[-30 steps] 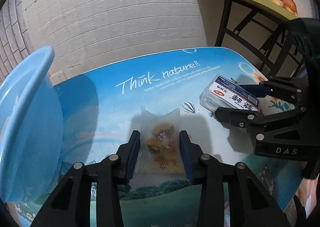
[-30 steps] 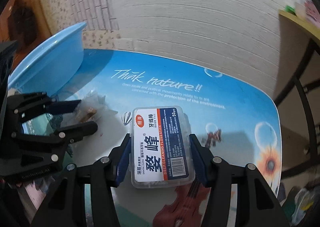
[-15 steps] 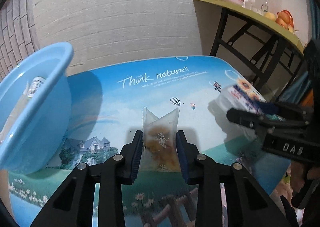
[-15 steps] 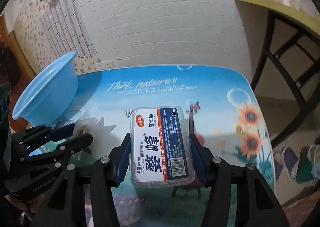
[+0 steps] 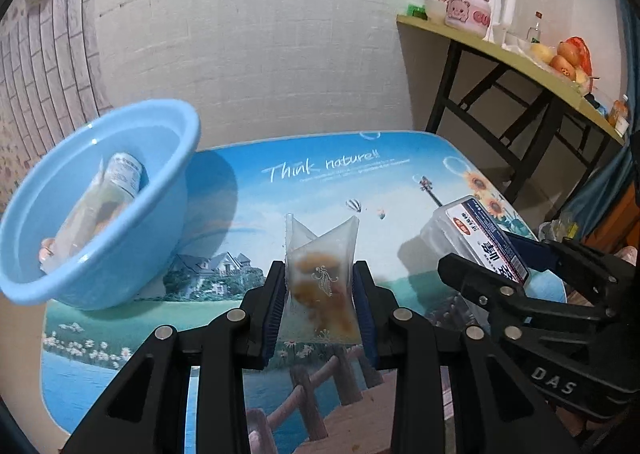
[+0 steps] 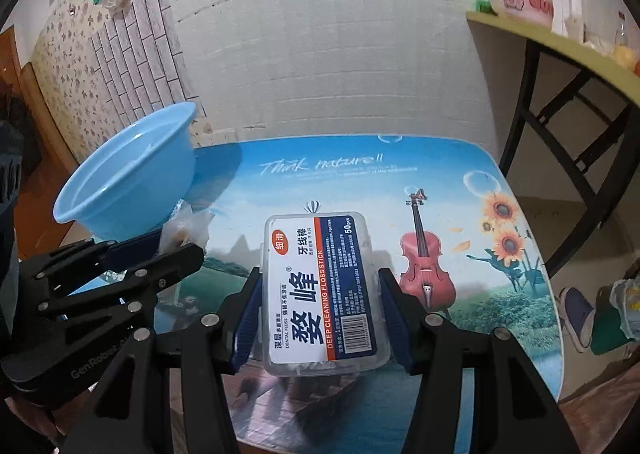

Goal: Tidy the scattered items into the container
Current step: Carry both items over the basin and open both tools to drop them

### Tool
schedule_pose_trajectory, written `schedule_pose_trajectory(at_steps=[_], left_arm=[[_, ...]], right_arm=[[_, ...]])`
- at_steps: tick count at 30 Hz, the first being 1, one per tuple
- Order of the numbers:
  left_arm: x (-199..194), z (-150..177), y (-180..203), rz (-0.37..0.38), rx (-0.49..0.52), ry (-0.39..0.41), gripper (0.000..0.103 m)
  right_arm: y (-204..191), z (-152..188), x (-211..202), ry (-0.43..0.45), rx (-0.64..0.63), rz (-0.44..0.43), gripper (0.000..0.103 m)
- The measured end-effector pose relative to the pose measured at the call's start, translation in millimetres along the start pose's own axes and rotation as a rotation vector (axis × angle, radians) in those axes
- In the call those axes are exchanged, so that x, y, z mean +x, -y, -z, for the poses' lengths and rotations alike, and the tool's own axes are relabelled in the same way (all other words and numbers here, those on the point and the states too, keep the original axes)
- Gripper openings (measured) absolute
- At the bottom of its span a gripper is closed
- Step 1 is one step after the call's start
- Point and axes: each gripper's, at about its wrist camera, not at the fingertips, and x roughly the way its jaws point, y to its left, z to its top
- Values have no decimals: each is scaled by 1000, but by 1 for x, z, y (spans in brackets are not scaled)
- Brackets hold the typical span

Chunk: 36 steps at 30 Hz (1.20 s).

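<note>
My left gripper (image 5: 320, 274) is shut on a clear snack bag (image 5: 320, 274) with brown pieces inside, held above the printed table. My right gripper (image 6: 318, 286) is shut on a clear dental floss box (image 6: 322, 286) with a blue and white label, also lifted. The light blue basin (image 5: 92, 209) stands on the table's left side and holds a small bottle (image 5: 124, 171) and another clear packet. In the right wrist view the basin (image 6: 128, 181) is far left, with the left gripper (image 6: 176, 244) and its bag in front of it.
The table (image 5: 312, 181) carries a "Think nature!!" picture cover. A folding side table (image 5: 500, 53) at the right holds a pink kettle and fruit. A white brick wall stands behind. Shoes (image 6: 576, 318) lie on the floor at the right.
Both grippers have risen and pulled back from the table, each carrying its item. The basin's inside has come into the left wrist view.
</note>
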Motion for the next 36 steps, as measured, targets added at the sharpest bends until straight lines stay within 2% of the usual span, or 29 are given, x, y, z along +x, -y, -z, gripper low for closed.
schedule_pose_trajectory(at_steps=[2, 5, 11, 18, 26, 36], left_arm=[[-6, 0, -1, -1, -6, 11, 31], [-13, 2, -6, 17, -40, 5, 31], [-22, 3, -6, 7, -57, 14, 31], [-33, 0, -10, 22, -63, 54, 32], [-38, -2, -11, 19, -56, 69, 31], [-61, -19, -29, -11, -53, 151, 31]], right_arm=[[-2, 1, -4, 6, 23, 22, 56], [-6, 1, -7, 3, 40, 3, 56], [-17, -1, -7, 13, 16, 10, 56], [-19, -1, -13, 24, 15, 46, 56], [-25, -1, -19, 22, 9, 27, 56], [-27, -4, -21, 34, 11, 33, 56]])
